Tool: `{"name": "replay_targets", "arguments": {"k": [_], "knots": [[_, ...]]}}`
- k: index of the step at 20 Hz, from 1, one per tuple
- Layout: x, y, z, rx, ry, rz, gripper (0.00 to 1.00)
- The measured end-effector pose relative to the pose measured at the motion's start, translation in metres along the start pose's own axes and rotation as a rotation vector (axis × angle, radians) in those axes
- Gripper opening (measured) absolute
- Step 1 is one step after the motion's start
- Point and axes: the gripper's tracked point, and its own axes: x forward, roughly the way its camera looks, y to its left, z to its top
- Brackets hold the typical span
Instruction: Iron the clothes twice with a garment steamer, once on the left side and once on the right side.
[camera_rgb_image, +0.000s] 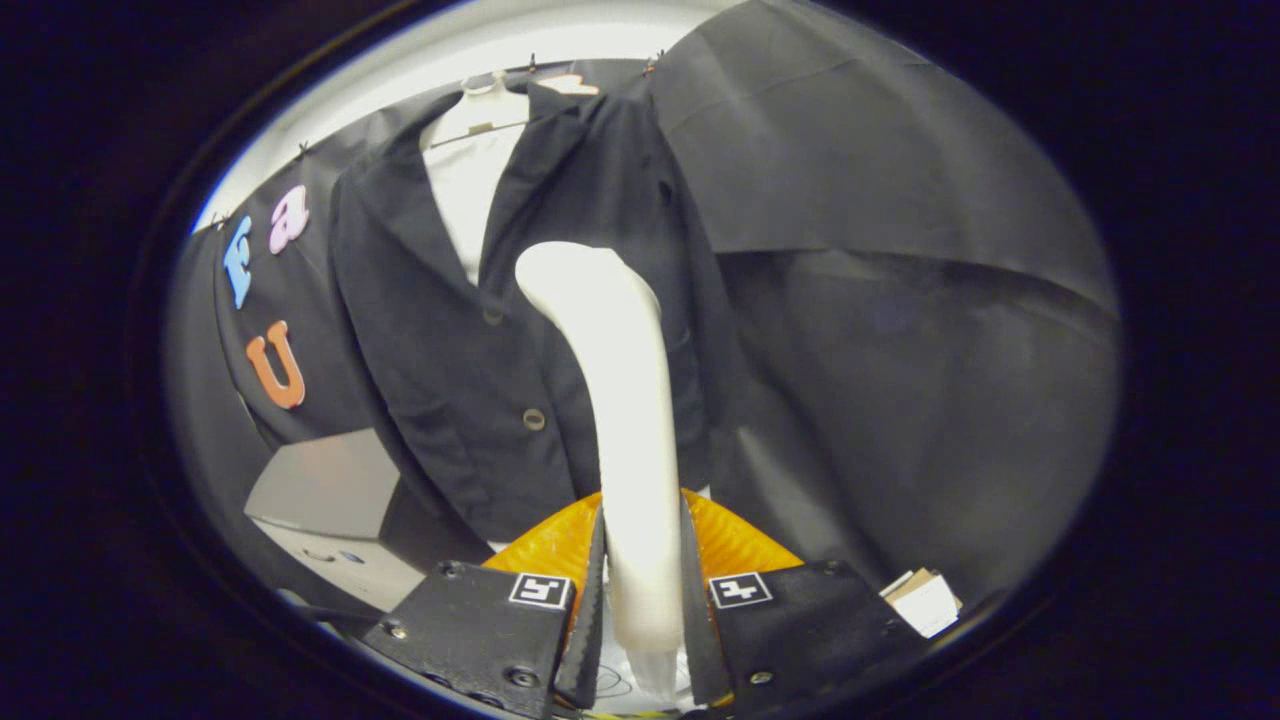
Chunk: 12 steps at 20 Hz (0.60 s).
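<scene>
My tongs (640, 600) are clamped on the white curved plastic garment steamer (610, 400), its head up against the dark buttoned jacket (470, 400) hanging on a white hanger (480, 110). I judge a pass underway; I can't tell which.

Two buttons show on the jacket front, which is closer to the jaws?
The lower button, pale and round, left of the steamer that both jaws clamp. The upper button sits higher, darker, where the jacket lapels meet.
</scene>
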Motion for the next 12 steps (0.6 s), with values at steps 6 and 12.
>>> {"name": "replay_targets", "arguments": {"k": [6, 12], "knots": [[0.000, 0.009, 0.093, 0.014, -0.143, -0.003, 0.37], [0.017, 0.032, 0.164, -0.002, -0.225, -0.031, 0.37]]}}
